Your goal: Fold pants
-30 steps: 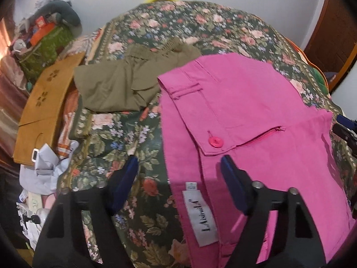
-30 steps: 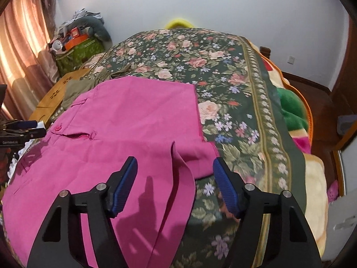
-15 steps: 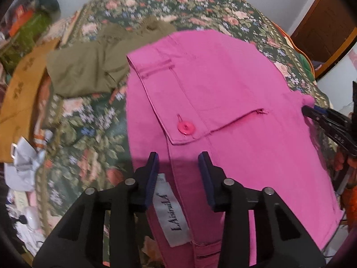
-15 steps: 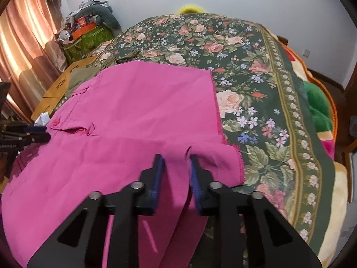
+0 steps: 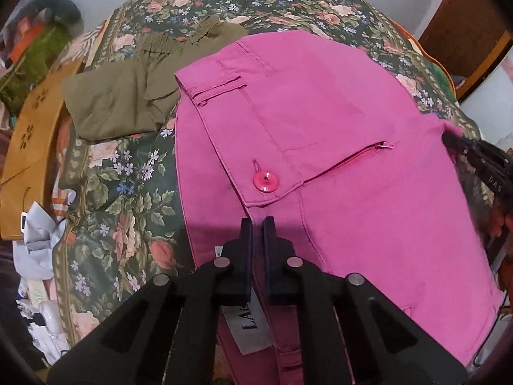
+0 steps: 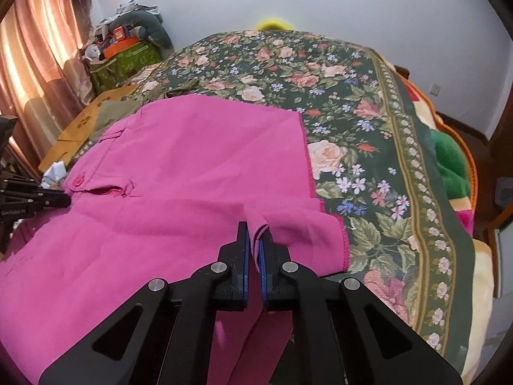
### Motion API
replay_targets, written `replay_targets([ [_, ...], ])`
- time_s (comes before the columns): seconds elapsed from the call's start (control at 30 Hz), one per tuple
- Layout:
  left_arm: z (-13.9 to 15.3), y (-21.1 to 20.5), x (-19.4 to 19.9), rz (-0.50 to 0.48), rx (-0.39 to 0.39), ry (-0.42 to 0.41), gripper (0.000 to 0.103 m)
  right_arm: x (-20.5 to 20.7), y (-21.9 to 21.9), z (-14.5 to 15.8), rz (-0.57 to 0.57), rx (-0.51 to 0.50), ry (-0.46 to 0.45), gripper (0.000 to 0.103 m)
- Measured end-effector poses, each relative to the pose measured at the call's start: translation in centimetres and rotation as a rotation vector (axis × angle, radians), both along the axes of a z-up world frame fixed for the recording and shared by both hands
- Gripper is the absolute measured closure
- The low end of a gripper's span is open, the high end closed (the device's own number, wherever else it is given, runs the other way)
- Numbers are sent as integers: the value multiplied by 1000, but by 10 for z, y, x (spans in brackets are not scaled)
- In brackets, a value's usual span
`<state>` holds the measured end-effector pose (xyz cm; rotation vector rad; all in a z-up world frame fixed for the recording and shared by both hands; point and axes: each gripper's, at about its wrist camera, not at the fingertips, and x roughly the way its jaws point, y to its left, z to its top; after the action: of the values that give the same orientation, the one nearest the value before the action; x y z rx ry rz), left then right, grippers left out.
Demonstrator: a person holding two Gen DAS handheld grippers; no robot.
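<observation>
We angle both grippers down at pink pants (image 5: pixel 320 122) on the bed (image 6: pixel 368 102). Left gripper (image 5: pixel 257 224) pinches the waistband; right gripper (image 6: pixel 253 234) clamps a fabric fold. Our hands stay hidden.

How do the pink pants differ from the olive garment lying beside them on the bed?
The pink pants lie spread flat; the olive garment is folded smaller and rumpled. The pink pants show a flat waistband with a button; the olive garment has a gathered waistband. Both rest on the floral bedspread.
</observation>
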<state>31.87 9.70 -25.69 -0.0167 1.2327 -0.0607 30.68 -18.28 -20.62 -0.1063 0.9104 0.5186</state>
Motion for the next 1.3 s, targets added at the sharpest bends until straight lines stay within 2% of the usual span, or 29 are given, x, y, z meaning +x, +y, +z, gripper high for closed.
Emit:
replay_targets([
  [0.13, -1, 3, -3, 2, -1, -12, 96, 0, 2, 1, -11, -27, -20, 99],
  [0.37, -2, 3, -4, -8, 4, -19, 95, 7, -15, -1, -99, 7, 31, 100],
  [0.5, -1, 1, -3, -19, 31, -27, 91, 6, -28, 2, -153, -61, 6, 101],
  [0.57, 1, 1, -4, -22, 32, -37, 91, 6, -38, 6, -166, -46, 22, 101],
  [0.77, 23, 7, -6, -16, 42, -99, 89, -2, -56, 27, -165, 3, -6, 100],
  [0.8, 28, 9, -5, -12, 40, -109, 86, -2, -56, 29, -163, 6, -6, 100],
  [0.87, 37, 14, 0, 1, 43, -134, 75, 1, -57, 31, -162, 15, 0, 96],
  [0.93, 44, 17, 7, 15, 43, -154, 62, 3, -57, 31, -169, 22, 0, 85],
  [1.03, 45, 21, 21, 22, 23, -153, 60, 8, -56, 28, -176, 34, -1, 68],
  [1.1, 39, 23, 31, 25, 6, -129, 60, 11, -55, 26, -174, 36, 6, 63],
  [1.3, 10, 27, 49, 77, -88, -36, 60, 23, -51, 7, -154, 45, 78, 63],
])
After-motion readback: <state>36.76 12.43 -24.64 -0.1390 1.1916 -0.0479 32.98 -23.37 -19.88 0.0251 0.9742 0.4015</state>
